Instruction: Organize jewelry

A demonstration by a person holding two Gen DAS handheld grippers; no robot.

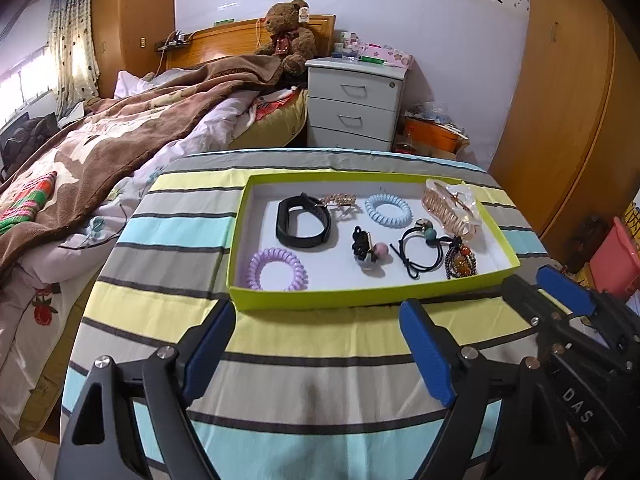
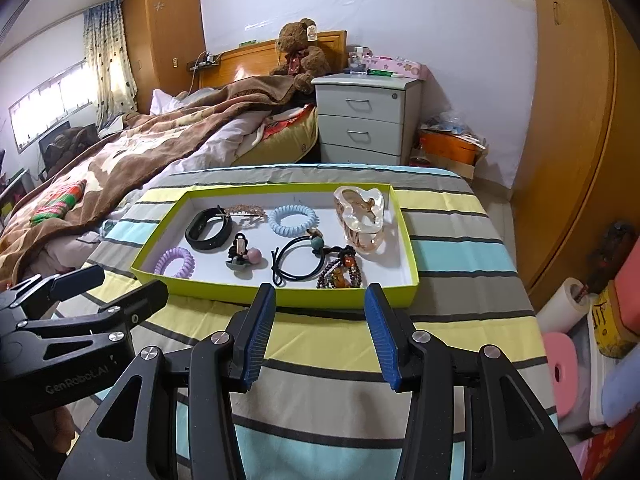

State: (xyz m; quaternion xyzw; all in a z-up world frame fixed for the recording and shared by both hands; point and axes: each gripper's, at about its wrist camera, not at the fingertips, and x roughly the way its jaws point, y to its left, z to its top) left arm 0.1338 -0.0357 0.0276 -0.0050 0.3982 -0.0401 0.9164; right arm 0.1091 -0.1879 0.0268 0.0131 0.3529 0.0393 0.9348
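Tray (image 1: 360, 300), landmark, lime-rimmed, on striped cloth (image 1: 320, 340). Contents, left to right: purple coil (image 1: 277, 269), black band (image 1: 303, 221), gold clip (image 1: 340, 203), blue coil (image 1: 387, 209), black ties (image 1: 420, 250), beads (image 1: 461, 258), claw clip (image 1: 452, 208). Your left gripper (image 1: 325, 346): wide open, empty, just short of the near wall. Your right gripper (image 2: 319, 334): half open, empty, nearest the beads.
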